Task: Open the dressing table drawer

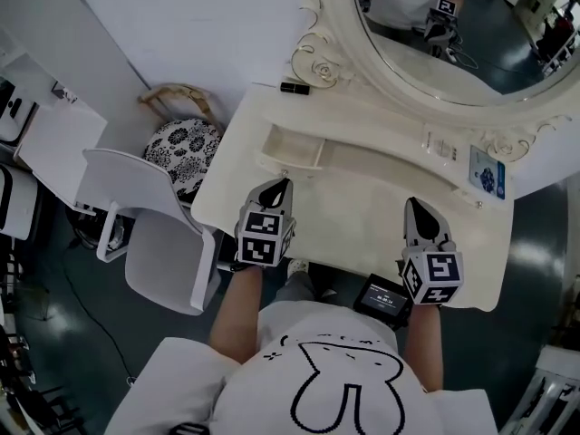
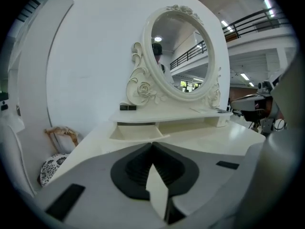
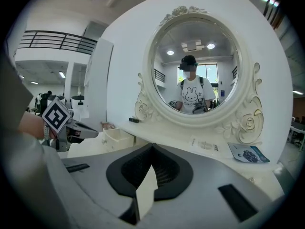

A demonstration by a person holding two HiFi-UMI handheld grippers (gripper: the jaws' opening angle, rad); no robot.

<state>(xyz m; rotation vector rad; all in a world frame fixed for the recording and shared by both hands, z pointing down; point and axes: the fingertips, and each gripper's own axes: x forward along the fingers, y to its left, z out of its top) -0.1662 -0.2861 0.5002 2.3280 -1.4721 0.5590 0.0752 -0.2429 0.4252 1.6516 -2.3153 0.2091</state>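
The cream dressing table (image 1: 358, 211) stands against a white wall. Below the oval mirror (image 1: 435, 34), at its left side, the shallow drawer (image 1: 292, 148) sits pulled out. Your left gripper (image 1: 283, 187) and right gripper (image 1: 415, 208) hover before the mirror, jaws together, holding nothing. The drawer's knob is too small to make out

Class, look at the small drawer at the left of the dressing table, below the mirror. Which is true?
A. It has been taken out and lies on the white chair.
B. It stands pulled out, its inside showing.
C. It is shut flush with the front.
B: the drawer juts out over the top of the dressing table, and the head view looks down into it.
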